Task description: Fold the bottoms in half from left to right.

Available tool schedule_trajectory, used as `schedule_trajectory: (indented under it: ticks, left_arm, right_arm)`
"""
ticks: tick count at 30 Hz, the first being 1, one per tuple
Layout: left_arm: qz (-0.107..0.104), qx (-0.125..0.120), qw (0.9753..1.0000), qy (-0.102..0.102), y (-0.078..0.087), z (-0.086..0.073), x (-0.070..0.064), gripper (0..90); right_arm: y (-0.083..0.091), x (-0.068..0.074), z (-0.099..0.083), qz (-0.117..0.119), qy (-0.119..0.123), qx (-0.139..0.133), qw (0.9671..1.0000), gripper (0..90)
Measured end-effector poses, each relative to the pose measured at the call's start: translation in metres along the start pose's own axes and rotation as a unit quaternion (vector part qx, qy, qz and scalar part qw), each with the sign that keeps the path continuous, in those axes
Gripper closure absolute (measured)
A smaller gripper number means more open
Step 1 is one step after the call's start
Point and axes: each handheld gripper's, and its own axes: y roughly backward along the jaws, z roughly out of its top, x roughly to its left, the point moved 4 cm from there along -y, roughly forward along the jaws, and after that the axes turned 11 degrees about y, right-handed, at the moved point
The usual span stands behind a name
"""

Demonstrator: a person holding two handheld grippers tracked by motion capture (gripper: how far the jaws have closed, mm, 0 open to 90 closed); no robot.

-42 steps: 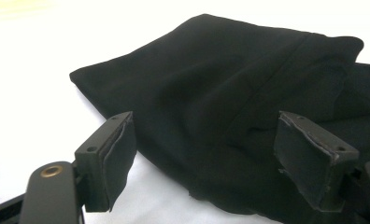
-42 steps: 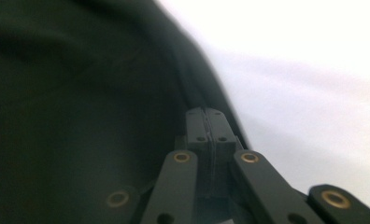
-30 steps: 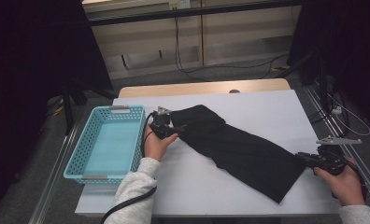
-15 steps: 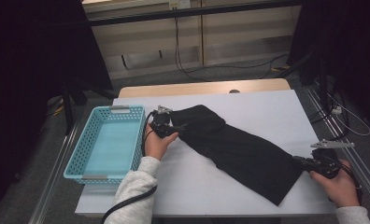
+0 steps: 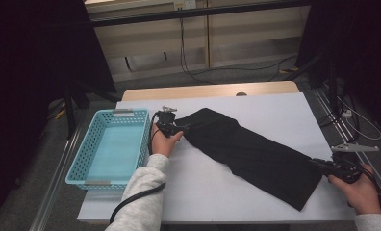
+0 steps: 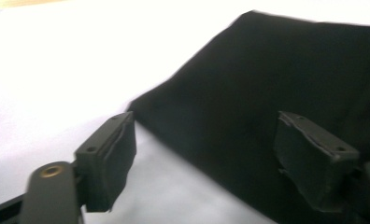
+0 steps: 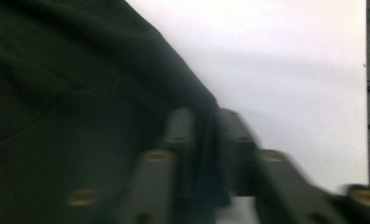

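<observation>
We see the white counter (image 5: 275, 115) carrying a black cloth (image 5: 251, 154) laid out diagonally, beside a blue basket (image 5: 80, 161). Our right claw (image 7: 204, 135) pinches its near corner—probably to stretch it; our left claw (image 6: 206, 154) gapes at the far end.

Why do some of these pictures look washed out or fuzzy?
In the left gripper view, the white table is blown out by glare. The right gripper view is blurred, its jaws soft around the black cloth. The high view is sharper, with a dark surrounding room.
</observation>
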Motion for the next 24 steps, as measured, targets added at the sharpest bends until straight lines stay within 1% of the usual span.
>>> schedule_trajectory:
  ticks: [1,2,3,4,5,6,7,8,9,10,11,12,13,14,15,16,17,18,19,22,23,24]
  left_arm:
    - [0.000,0.000,1.0000,0.004,-0.002,0.000,0.002,24.4]
    - [0.002,0.007,1.0000,0.007,-0.004,-0.001,0.004,26.1]
    - [0.008,0.011,0.9999,0.004,-0.006,-0.001,0.006,28.2]
    - [0.008,0.004,0.9999,0.011,-0.008,-0.002,0.007,28.8]
    - [0.005,0.004,0.9999,0.013,-0.009,-0.002,0.008,32.4]
    - [0.009,-0.002,0.9999,0.012,-0.010,-0.001,0.009,35.4]
    - [0.007,0.002,0.9999,0.011,-0.010,0.000,0.010,37.7]
    - [0.006,0.001,0.9999,0.014,-0.011,0.000,0.010,40.6]
    - [0.010,0.001,0.9998,0.018,-0.012,0.001,0.010,43.1]
    - [0.008,0.002,0.9997,0.022,-0.012,0.002,0.011,48.4]
    - [0.006,0.008,0.9997,0.022,-0.012,0.003,0.011,53.3]
    - [0.010,0.007,0.9996,0.024,-0.012,0.004,0.011,56.1]
    - [0.002,0.015,0.9995,0.026,-0.012,0.004,0.010,61.1]
    - [-0.007,0.018,0.9992,0.035,-0.013,0.005,0.007,68.4]
    - [-0.009,0.020,0.9991,0.036,-0.013,0.005,0.006,74.4]
    - [-0.013,0.023,0.9990,0.036,-0.014,0.005,0.004,78.6]
    - [-0.009,0.023,0.9992,0.032,-0.014,0.006,0.003,82.8]
    - [-0.005,0.021,0.9993,0.032,-0.014,0.007,0.002,84.0]
    - [-0.004,0.024,0.9992,0.032,-0.014,0.008,0.003,84.9]
    - [-0.005,0.009,0.9991,0.041,-0.009,0.016,0.009,87.0]
    - [0.000,0.001,0.9991,0.043,-0.008,0.019,0.011,87.1]
    - [0.005,0.004,0.9994,0.035,-0.006,0.022,0.014,87.2]
  right_arm:
    - [-0.001,0.002,0.001,0.000,0.004,0.002,1.0000,68.4]
    - [-0.002,0.004,0.002,0.003,0.009,0.001,1.0000,66.6]
    - [-0.003,0.006,0.003,0.002,0.010,-0.001,0.9999,61.0]
    - [-0.004,0.008,0.004,0.002,0.013,-0.001,0.9999,58.6]
    - [-0.004,0.010,0.005,0.007,0.019,-0.002,0.9998,58.3]
    - [-0.005,0.011,0.006,0.006,0.019,-0.003,0.9998,55.3]
    - [-0.005,0.013,0.007,0.006,0.018,-0.004,0.9998,53.0]
    - [-0.005,0.015,0.009,0.011,0.019,-0.006,0.9997,52.9]
    - [-0.006,0.017,0.010,0.013,0.024,-0.009,0.9996,52.3]
    - [-0.006,0.018,0.011,0.011,0.025,-0.010,0.9996,50.5]
    - [-0.006,0.020,0.013,0.016,0.028,-0.012,0.9994,50.2]
    - [-0.006,0.022,0.014,0.019,0.030,-0.016,0.9992,49.6]
    - [-0.006,0.023,0.015,0.018,0.031,-0.018,0.9992,48.0]
    - [-0.006,0.025,0.017,0.020,0.033,-0.019,0.9991,47.5]
    - [-0.005,0.027,0.018,0.024,0.036,-0.023,0.9988,47.1]
    - [-0.005,0.029,0.020,0.024,0.037,-0.025,0.9987,46.3]
    - [-0.004,0.030,0.020,0.023,0.037,-0.025,0.9987,46.0]
    - [-0.004,0.031,0.021,0.025,0.040,-0.027,0.9985,45.5]
    - [-0.004,0.033,0.022,0.029,0.041,-0.030,0.9983,44.7]
    - [-0.005,0.037,0.023,0.032,0.045,-0.030,0.9980,43.8]
    - [-0.005,0.038,0.023,0.034,0.049,-0.033,0.9977,43.4]
    - [-0.005,0.040,0.023,0.036,0.049,-0.035,0.9976,42.9]
